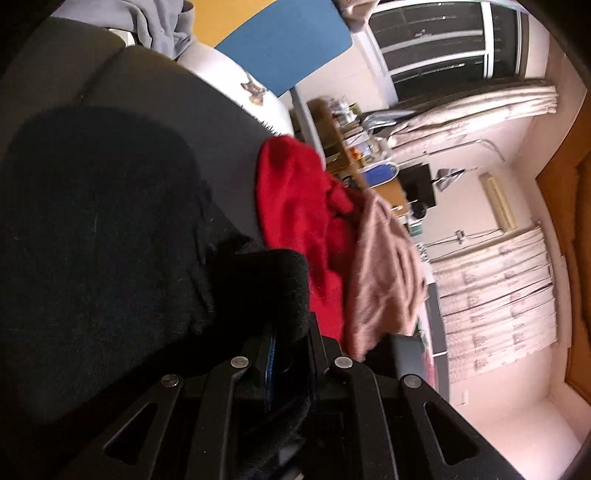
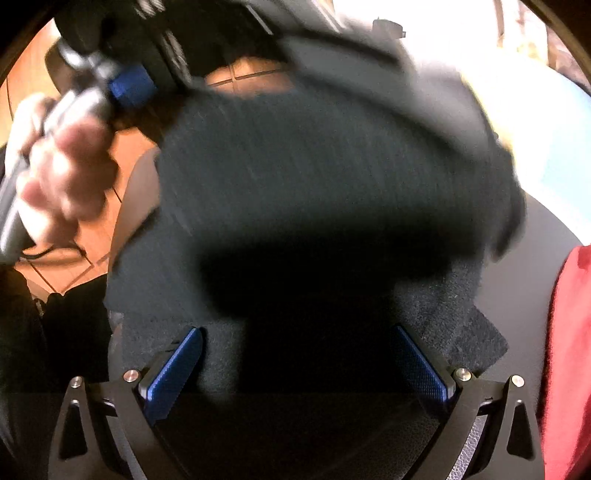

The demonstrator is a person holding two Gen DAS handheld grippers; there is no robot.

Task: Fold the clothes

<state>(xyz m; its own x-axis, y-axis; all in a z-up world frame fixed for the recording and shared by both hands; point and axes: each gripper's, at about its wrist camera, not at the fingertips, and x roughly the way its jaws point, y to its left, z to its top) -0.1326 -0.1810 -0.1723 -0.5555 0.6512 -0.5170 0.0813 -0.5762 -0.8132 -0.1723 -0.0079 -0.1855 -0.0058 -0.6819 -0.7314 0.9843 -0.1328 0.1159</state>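
A black fleece garment lies spread on the dark table. My left gripper is shut on a bunched fold of it, which hides the fingertips; one blue pad shows. In the right wrist view the same black garment is lifted and blurred at its far edge, and a hand holds the left gripper's handle at the upper left. My right gripper stands open low over the cloth's near part, its blue pads wide apart and pressing on nothing.
A red garment and a pink one are piled beside the black one; the red garment also shows at the right. A grey garment lies at the far end. Beyond are a blue board, cluttered shelves and curtains.
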